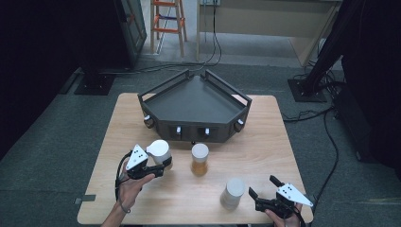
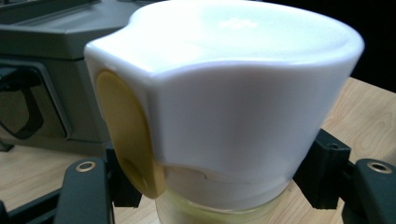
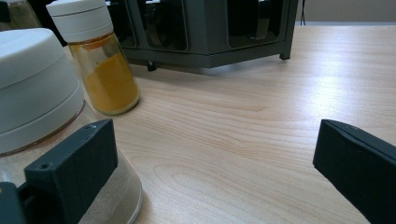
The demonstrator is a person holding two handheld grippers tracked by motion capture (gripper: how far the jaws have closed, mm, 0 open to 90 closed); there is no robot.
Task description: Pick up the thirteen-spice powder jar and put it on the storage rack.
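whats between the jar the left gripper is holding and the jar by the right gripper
The orange spice jar stands between the held jar and the right-hand jar, as the high view shows.

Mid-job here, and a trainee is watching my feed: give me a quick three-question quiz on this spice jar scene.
1. True or false: the left gripper is shut on a white-lidded jar.
2. Which jar stands nearest the grey rack? A the orange-powder jar, B the pale-powder jar.
3. How do the right gripper's jaws stand?

Key
1. True: in the left gripper view its jaws clamp the jar just under the lid.
2. A: it stands just in front of the rack.
3. Open, wide apart; the pale-powder jar sits beside the left-hand jaw in the right gripper view, not between them.
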